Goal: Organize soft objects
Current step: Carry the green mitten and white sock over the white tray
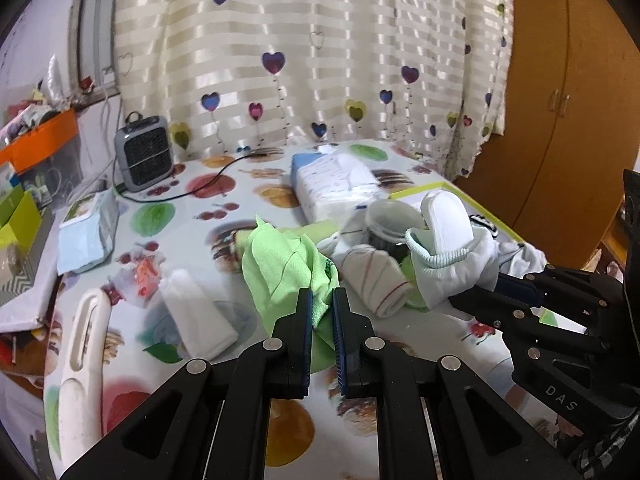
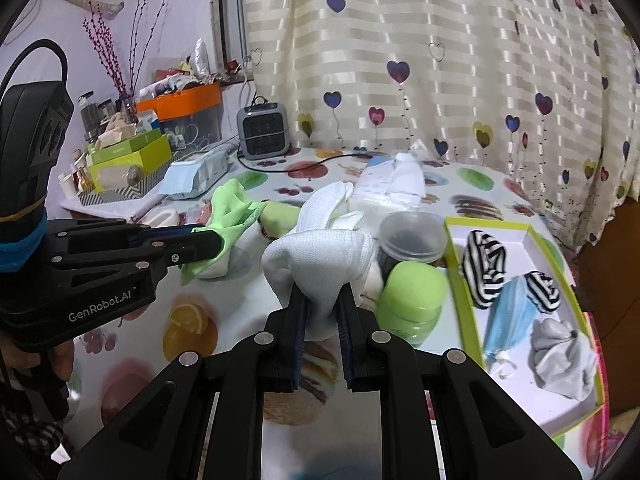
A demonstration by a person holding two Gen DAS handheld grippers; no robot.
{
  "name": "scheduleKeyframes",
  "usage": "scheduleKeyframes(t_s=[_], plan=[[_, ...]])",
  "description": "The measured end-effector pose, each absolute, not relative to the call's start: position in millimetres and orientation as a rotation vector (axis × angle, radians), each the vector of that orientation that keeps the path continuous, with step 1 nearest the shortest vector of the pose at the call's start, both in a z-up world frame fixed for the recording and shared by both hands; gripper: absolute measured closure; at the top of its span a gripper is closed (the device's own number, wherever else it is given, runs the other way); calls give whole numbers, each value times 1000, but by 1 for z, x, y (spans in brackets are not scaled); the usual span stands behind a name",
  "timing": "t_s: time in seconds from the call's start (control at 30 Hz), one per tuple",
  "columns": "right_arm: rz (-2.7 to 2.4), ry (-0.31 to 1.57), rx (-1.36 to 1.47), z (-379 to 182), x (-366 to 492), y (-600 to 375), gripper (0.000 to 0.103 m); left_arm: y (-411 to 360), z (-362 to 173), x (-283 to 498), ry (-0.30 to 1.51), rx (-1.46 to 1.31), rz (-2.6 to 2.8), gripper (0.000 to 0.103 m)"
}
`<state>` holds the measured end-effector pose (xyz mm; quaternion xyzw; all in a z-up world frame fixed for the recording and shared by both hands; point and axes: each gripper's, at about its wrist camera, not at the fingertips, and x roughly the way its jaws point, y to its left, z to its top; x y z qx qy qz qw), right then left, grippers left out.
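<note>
White sock (image 2: 320, 256) is pinched in my right gripper (image 2: 322, 312), with the green-rimmed tray (image 2: 452, 264) just to its right, nearer this hand than my left gripper (image 1: 322, 316), which clamps a green cloth (image 1: 280, 264).

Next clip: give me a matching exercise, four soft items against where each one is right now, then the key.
Items:
1. green cloth
2. white sock
3. striped socks
4. blue face mask

Places:
A. in the tray, far end
B. clamped in the right hand-held gripper
C. clamped in the left hand-held gripper
D. in the tray, beside a grey cloth

Pairs: 1-C, 2-B, 3-A, 4-D
</note>
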<state>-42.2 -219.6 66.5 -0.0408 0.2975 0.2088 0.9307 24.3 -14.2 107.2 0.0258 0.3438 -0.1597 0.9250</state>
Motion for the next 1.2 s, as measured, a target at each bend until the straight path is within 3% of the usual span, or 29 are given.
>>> scheduleKeyframes(t_s=[0.67, 1.2], plan=[[241, 573, -38, 82, -53, -300, 87, -89, 131, 24, 656, 99, -501, 94], [80, 647, -10, 63, -52, -369, 87, -160, 123, 32, 690, 123, -677, 94]])
